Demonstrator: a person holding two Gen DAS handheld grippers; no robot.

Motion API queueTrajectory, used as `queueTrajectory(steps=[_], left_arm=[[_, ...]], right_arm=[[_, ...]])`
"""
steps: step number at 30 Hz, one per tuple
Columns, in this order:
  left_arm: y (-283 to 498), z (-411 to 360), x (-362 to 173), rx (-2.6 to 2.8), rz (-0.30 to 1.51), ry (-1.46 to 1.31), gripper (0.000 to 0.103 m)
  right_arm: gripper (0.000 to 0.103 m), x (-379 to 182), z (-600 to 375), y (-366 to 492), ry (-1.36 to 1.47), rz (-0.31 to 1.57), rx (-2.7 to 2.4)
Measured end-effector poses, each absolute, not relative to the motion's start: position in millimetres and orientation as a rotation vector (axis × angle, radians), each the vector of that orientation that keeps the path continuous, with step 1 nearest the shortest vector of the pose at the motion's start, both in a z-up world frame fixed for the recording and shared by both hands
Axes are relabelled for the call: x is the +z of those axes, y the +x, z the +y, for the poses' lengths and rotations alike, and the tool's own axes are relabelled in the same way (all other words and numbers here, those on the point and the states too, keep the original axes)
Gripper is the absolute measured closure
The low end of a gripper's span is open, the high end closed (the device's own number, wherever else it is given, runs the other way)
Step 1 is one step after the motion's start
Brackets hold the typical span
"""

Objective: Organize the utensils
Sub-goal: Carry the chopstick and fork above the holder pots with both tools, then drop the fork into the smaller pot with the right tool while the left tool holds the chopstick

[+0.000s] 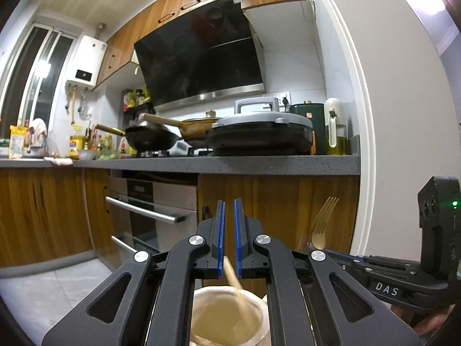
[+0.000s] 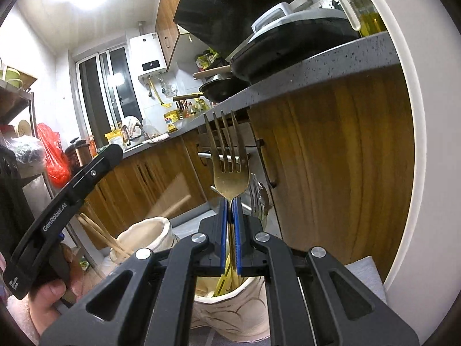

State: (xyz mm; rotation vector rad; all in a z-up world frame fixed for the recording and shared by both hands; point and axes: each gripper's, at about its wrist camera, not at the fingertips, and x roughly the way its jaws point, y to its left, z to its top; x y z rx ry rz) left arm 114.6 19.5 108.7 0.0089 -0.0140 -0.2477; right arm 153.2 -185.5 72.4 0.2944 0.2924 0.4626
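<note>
Upright gold fork (image 2: 230,170) above cream ceramic holder (image 2: 245,311).

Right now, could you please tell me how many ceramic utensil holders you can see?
2. One holder sits directly under the right tool, which grips the gold fork. The other holder, to its left, holds wooden chopsticks. More may be hidden.

wood cabinets (image 1: 43,210) under a grey speckled counter (image 1: 259,164), black range hood (image 1: 201,54) centre frame, window (image 1: 37,72) far left.
</note>
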Motion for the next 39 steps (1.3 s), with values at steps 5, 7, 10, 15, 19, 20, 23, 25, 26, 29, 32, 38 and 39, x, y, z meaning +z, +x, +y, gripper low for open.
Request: queueTrajectory(steps=[5,7,10,15,19,20,23,25,26,29,32,38,39], left_arm=[[113,23,107,-0.256,-0.002,-0.005,0.096],[113,24,106,-0.262,0.008,-0.009,0.094],[105,24,107,-0.274,0.021,-0.006,0.081],[87,20,108,-0.315,0.048,0.021,0.064],[80,18,98,-0.357,0.177,0.064,0.060],[80,16,93,-0.377,0.238,0.077,0.060],[79,4,71,-0.420,0.434,0.144,0.060],[76,-9,48,-0.455,0.585,0.198,0.060],[75,-13,39,-0.467,0.636,0.212,0.060],[69,-29,11,-0.495,0.759,0.262,0.060],[64,-40,-12,-0.517,0.850,0.300,0.061],[64,-46,-34,-0.539,0.944,0.325,0.076],[63,-47,-36,-0.545,0.950,0.329,0.076]], right_arm=[[0.099,73,-191,153,0.312,0.276,0.470],[0.099,73,-188,152,0.308,0.276,0.476],[0.099,73,-188,151,0.302,0.277,0.481],[0.099,73,-189,150,0.306,0.273,0.487],[0.099,73,-190,148,0.308,0.271,0.493],[0.099,73,-191,147,0.310,0.269,0.491],[0.099,74,-194,144,0.320,0.259,0.486],[0.099,74,-194,144,0.326,0.259,0.486],[0.099,74,-194,143,0.326,0.259,0.487],[0.099,75,-194,142,0.324,0.253,0.487],[0.099,77,-193,139,0.317,0.243,0.491],[0.099,77,-191,136,0.308,0.238,0.498],[0.099,78,-191,137,0.308,0.238,0.500]])
